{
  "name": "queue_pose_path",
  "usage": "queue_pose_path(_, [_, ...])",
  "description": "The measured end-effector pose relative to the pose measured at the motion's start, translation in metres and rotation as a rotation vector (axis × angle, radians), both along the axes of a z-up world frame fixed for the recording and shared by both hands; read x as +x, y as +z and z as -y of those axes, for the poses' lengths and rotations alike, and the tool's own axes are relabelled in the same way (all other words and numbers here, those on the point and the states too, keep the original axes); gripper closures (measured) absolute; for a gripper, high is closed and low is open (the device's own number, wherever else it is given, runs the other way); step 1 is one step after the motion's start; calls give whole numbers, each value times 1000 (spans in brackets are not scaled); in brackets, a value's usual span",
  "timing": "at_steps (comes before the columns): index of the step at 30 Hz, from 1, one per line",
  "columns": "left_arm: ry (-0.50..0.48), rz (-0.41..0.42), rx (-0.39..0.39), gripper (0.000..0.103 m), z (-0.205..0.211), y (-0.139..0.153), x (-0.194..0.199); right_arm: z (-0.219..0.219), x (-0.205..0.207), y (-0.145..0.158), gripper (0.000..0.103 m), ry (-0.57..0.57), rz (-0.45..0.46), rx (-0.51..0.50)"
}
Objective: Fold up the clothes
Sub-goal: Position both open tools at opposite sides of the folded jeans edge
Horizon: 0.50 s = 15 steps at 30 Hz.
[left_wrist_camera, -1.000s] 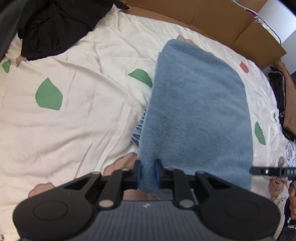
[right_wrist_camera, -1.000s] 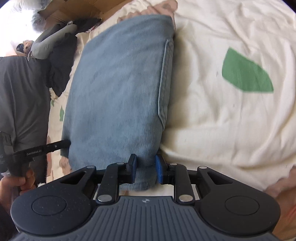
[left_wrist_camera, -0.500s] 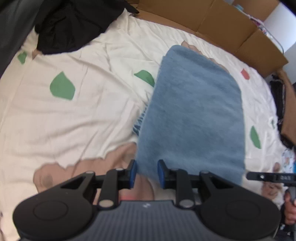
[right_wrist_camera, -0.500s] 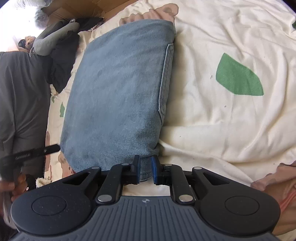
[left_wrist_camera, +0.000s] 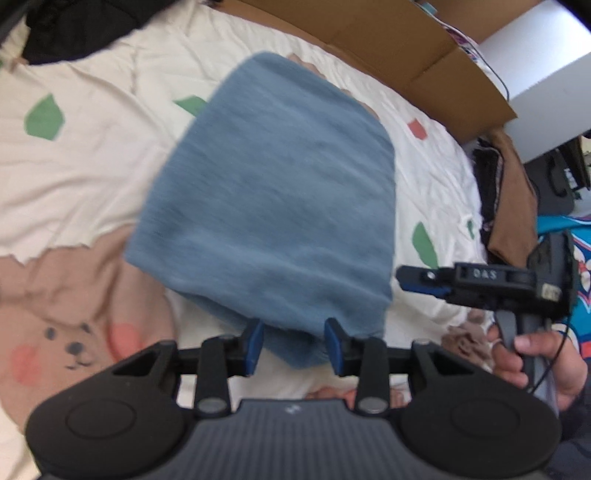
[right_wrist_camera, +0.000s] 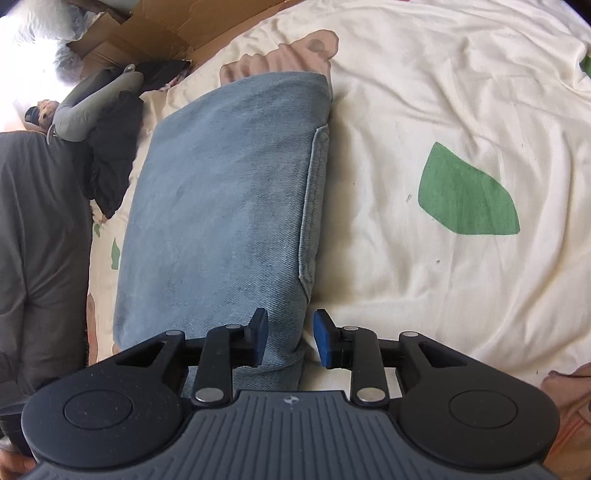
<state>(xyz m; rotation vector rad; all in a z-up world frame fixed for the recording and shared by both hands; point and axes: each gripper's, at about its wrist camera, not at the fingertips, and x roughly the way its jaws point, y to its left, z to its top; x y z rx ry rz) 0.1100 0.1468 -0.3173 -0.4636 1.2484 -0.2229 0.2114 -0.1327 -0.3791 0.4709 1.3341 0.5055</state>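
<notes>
A cream bedsheet [right_wrist_camera: 424, 103] printed with green leaf shapes [right_wrist_camera: 465, 195] and a bear face [left_wrist_camera: 74, 347] covers the bed. Flattened cardboard [left_wrist_camera: 369, 40] lines its far edge. Dark clothing [left_wrist_camera: 77, 29] lies at one far corner.

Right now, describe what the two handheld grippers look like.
The left gripper has a black ribbed body, two round black discs at its sides, silver pivot pins and blue pads on black fingers. The right gripper is built the same. Seen side-on from the left camera, the right one carries white lettering, a small label, a grey trigger and a thin black cable.
</notes>
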Motion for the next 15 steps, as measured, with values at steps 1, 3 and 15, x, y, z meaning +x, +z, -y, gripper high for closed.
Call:
queue_pose_path(1, [4, -1, -8, 64, 1, -2, 0, 0, -1, -1, 74, 3, -3, 2])
queue_pose_path(3, [18, 0, -34, 64, 3, -7, 1, -3, -3, -3, 74, 10, -10, 8])
queue_pose_path(15, [72, -25, -103, 87, 24, -40, 5, -18, -12, 0, 74, 66, -6, -11])
